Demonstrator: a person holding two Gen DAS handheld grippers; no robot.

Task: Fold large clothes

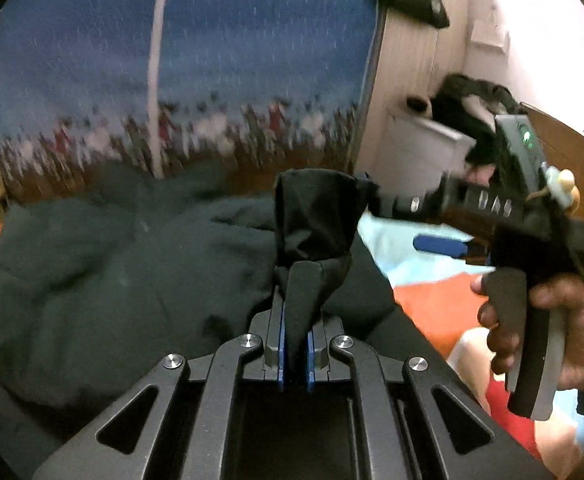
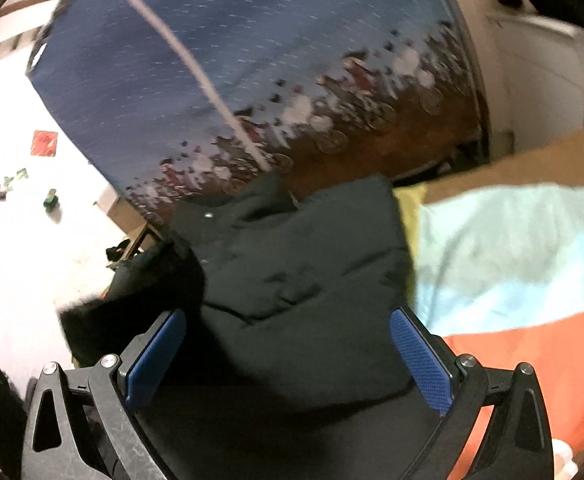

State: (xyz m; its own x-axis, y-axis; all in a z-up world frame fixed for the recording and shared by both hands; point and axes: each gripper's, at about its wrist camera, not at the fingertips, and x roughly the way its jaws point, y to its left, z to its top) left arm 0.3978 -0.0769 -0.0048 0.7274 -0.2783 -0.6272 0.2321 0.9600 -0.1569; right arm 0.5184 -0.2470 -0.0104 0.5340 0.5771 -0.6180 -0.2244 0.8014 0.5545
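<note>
Left claw grips the jacket!
Left claw [image 1: 295, 320] is clamped on a fold of the dark jacket [image 1: 91, 280]; right claw [image 2: 287, 356] gapes wide, jacket spread between its pads.

Backdrop: blue hanging cloth [image 1: 219, 40] with patterned lower border | Wall: white [image 2: 7, 128] with red square sticker [image 2: 44, 143] | Furniture: pale wood cabinet [image 1: 408, 60], white drawer unit [image 1: 424, 148] | Bed cover [image 2: 504, 248]: light-blue and orange.
</note>
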